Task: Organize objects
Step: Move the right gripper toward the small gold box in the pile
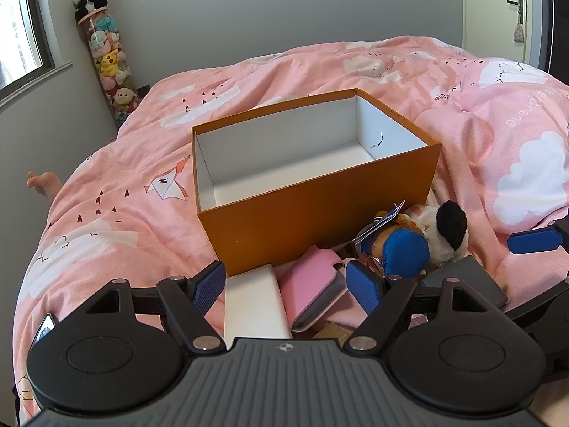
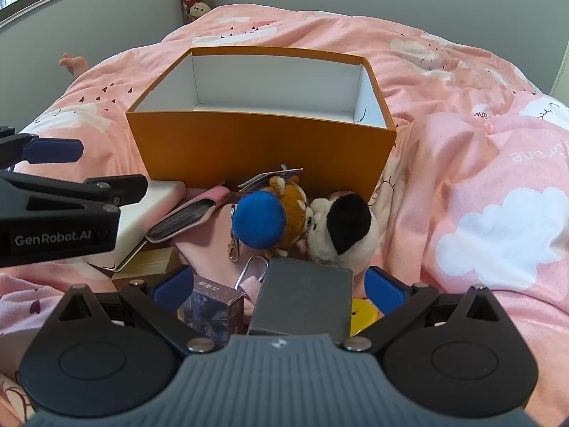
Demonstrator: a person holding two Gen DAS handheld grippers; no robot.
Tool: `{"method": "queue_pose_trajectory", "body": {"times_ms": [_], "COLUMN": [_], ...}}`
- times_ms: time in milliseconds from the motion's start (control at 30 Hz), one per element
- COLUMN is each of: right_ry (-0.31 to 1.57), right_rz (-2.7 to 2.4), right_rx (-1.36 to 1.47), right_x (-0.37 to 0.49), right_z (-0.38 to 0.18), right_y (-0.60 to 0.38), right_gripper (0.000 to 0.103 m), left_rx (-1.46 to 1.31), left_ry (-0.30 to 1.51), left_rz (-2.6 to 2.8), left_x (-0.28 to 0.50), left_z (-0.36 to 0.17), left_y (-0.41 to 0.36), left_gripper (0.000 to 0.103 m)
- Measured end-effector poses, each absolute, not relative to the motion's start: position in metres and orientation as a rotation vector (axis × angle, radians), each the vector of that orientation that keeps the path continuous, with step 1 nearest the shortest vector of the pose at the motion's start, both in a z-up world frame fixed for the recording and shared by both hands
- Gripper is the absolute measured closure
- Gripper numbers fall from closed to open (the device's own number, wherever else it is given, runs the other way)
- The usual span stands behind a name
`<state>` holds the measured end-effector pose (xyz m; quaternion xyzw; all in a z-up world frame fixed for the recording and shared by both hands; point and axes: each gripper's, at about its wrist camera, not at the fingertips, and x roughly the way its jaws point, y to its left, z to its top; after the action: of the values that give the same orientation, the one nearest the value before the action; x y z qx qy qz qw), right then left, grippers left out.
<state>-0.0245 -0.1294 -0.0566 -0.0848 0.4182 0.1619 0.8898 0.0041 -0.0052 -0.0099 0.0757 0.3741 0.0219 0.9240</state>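
pink cloud-print bedspread [image 1: 142,163], grey walls [image 1: 213,17]

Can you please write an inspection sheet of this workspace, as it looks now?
Surface: bed with a pink quilt, rumpled.
Job's things: orange box, open and empty; in front of it a white box, pink wallet, blue ball, brown plush, white plush, grey box, printed box, all outside the orange box.
Clutter: a clip and a yellow disc in the pile.
Grippers: left gripper open over the white box and wallet; right gripper open over the grey and printed boxes; neither holds anything.
Cables: nothing seen.
Surroundings: window, toy tube, door, a bare foot.
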Motion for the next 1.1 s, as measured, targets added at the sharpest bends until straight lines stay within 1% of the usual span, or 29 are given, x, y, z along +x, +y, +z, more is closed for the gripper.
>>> {"method": "queue_pose_trajectory", "body": {"times_ms": [667, 833, 967, 1033, 1100], "right_ry": [0.887, 0.895, 0.904, 0.910, 0.928], "right_rz": [0.338, 0.339, 0.342, 0.333, 0.323], "right_rx": [-0.173, -0.159, -0.135, -0.117, -0.101], "right_x": [-0.023, -0.021, -0.017, -0.013, -0.009], "right_z": [-0.060, -0.061, -0.061, -0.060, -0.061], "right_y": [-0.129, -0.130, -0.134, -0.137, -0.141], "right_gripper": [0.001, 0.001, 0.001, 0.005, 0.015], "left_rx": [0.159, 0.144, 0.142, 0.141, 0.130], "left_ry": [0.781, 0.786, 0.801, 0.815, 0.837], "left_rz": [0.035, 0.033, 0.051, 0.062, 0.053], "left_x": [0.005, 0.008, 0.011, 0.013, 0.015], "left_z": [-0.012, -0.012, -0.015, -0.016, -0.018], "left_y": [-0.005, 0.004, 0.013, 0.017, 0.022], "left_gripper": [0.013, 0.017, 0.018, 0.020, 0.022]}}
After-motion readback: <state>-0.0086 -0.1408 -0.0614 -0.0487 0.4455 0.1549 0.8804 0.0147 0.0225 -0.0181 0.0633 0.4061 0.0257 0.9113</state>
